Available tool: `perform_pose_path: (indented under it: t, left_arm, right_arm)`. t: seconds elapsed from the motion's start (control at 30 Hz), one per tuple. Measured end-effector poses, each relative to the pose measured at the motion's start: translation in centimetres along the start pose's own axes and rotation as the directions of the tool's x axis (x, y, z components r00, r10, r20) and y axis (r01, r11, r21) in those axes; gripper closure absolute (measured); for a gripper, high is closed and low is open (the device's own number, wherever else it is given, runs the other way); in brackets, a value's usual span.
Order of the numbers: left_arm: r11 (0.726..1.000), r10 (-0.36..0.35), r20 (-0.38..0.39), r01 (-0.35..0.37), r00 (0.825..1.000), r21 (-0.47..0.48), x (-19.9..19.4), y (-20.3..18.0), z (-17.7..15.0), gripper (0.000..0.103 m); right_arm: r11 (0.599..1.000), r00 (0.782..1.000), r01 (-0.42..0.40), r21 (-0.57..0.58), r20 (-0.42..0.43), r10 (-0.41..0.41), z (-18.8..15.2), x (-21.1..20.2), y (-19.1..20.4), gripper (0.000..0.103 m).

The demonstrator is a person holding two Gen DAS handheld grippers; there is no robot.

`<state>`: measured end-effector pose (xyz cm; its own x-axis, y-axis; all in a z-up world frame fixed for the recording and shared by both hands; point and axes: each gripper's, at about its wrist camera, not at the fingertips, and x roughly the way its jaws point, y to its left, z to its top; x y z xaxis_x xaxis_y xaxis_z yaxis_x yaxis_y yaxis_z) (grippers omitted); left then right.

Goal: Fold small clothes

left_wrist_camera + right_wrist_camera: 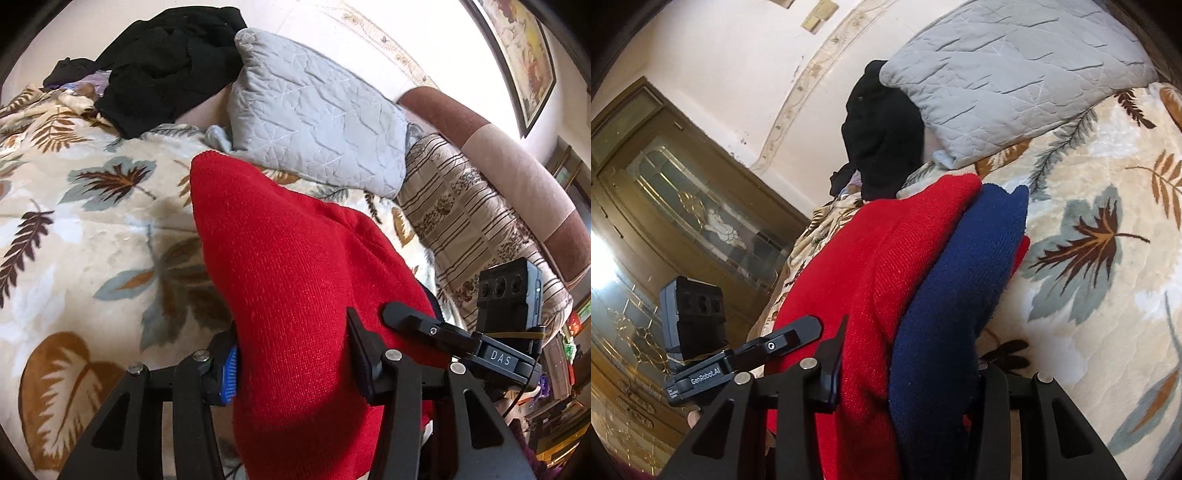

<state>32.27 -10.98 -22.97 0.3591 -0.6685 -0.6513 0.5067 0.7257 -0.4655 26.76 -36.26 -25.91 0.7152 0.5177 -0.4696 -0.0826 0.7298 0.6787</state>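
A red knit garment (288, 280) with a navy blue part (953, 295) is held up over the bed by both grippers. My left gripper (291, 369) is shut on its red fabric, which fills the gap between the fingers. My right gripper (908, 373) is shut on the bunched red (871, 280) and navy layers. In the left wrist view the right gripper's body and camera (509, 310) show just right of the garment; in the right wrist view the left gripper's body (698, 332) shows at left.
A leaf-patterned blanket (92, 229) covers the bed. A grey quilted pillow (317, 122) and a pile of black clothes (162, 74) lie at the head. A striped cushion (472, 221) lies to the right. A wooden glass door (683, 206) stands beyond the bed.
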Motion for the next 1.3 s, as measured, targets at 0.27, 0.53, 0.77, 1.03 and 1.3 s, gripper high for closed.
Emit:
perform_pose_path:
  t: [0.27,0.53,0.77,1.03,1.3]
  left_arm:
    - [0.994,0.111,-0.116,-0.112,0.987,0.0,3.8,1.5,-2.4,0.05]
    - [0.972,0.231,-0.025,-0.229,0.973,0.06,-0.6,0.5,-4.3,0.045]
    - [0.928,0.36,0.036,-0.362,0.932,0.093,-3.2,0.7,-6.8,0.039]
    - [0.871,0.467,0.023,-0.465,0.884,0.16,-2.9,-0.5,-8.0,0.038]
    - [0.805,0.554,0.191,-0.58,0.81,0.123,-9.4,-4.6,-7.8,0.021]
  right_arm:
    - [0.995,0.994,0.094,0.016,-0.063,-0.093,-2.2,1.9,-1.4,0.06]
    - [0.962,0.961,0.272,-0.018,-0.048,-0.273,-4.3,-0.8,-1.4,0.047]
    - [0.932,0.942,0.33,-0.148,0.108,-0.316,-5.6,-5.4,3.2,0.053]
    - [0.894,0.9,0.401,-0.197,-0.094,-0.425,-8.0,0.2,2.1,0.063]
    - [0.907,0.924,0.379,-0.184,0.019,-0.383,-5.8,-6.4,6.6,0.054]
